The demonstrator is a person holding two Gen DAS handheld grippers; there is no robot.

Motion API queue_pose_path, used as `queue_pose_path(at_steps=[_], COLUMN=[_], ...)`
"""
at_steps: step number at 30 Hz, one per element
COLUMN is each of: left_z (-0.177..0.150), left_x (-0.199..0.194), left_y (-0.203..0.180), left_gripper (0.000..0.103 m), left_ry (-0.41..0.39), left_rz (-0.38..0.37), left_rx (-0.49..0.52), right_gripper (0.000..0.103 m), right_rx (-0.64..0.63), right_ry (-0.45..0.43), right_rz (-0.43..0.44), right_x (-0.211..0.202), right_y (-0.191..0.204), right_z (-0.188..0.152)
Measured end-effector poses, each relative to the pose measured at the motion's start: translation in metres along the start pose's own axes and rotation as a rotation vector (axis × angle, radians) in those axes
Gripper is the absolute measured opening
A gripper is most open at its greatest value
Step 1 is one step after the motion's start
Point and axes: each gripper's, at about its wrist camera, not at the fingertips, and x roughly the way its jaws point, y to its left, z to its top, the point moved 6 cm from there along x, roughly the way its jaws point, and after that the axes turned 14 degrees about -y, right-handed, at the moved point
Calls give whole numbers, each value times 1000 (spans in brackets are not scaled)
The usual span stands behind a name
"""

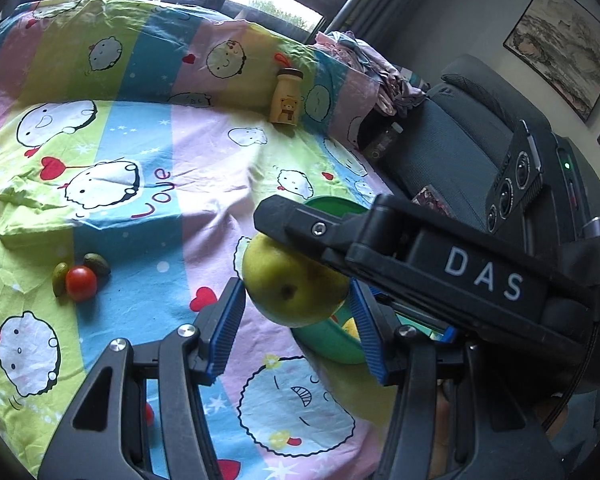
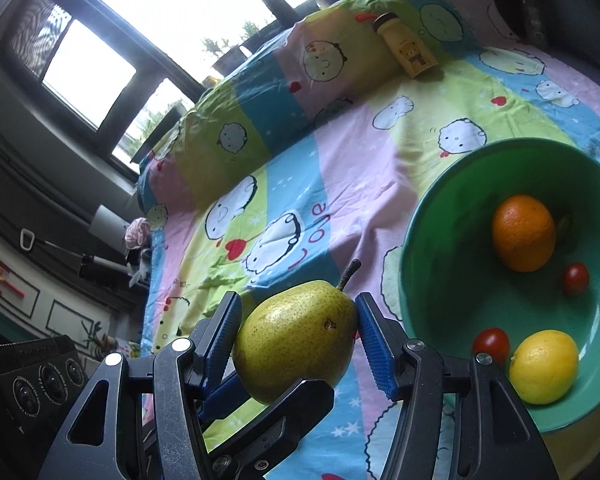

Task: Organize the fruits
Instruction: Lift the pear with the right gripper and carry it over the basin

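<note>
The left wrist view alone shows loose fruit well left of the green bowl (image 1: 332, 346): a small green fruit (image 1: 60, 278), a cherry tomato (image 1: 81, 283) and a darker green fruit (image 1: 97, 264), all touching on the cartoon bedsheet (image 1: 140, 128). A yellow bottle (image 1: 286, 98) with a bear print stands far behind the bowl. The bowl's inside is mostly hidden here. The left gripper (image 1: 298, 304) has its blue pads apart on either side of the pear (image 1: 292, 286), which hangs over the bowl's left rim; whether they press it cannot be told. The right wrist view alone looks into the bowl, right of the pear: one red tomato (image 2: 491, 344) and a lemon (image 2: 544, 366) at the near side, an orange (image 2: 524, 232) and another tomato (image 2: 576, 278) further in. There the right gripper (image 2: 298, 316) pinches the pear, a pad touching each flank. The pear is yellow-green with fine speckles, one small brown blemish, and a short dark stem pointing away from that camera.
</note>
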Motion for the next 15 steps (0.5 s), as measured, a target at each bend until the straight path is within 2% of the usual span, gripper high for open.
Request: queue_pose_path(at_steps=[10, 15], left_z=[6, -4], left_x=[27, 42], left_y=[-41, -52], left_gripper=[54, 54], left_ry=[68, 99], left_rz=[-75, -114], left_rx=[126, 140], right_gripper=[61, 61], right_rx=[92, 134], right_ry=[-105, -110], right_rz=[-35, -71], right_x=[-28, -33], right_y=[-34, -55], right_z=[27, 31])
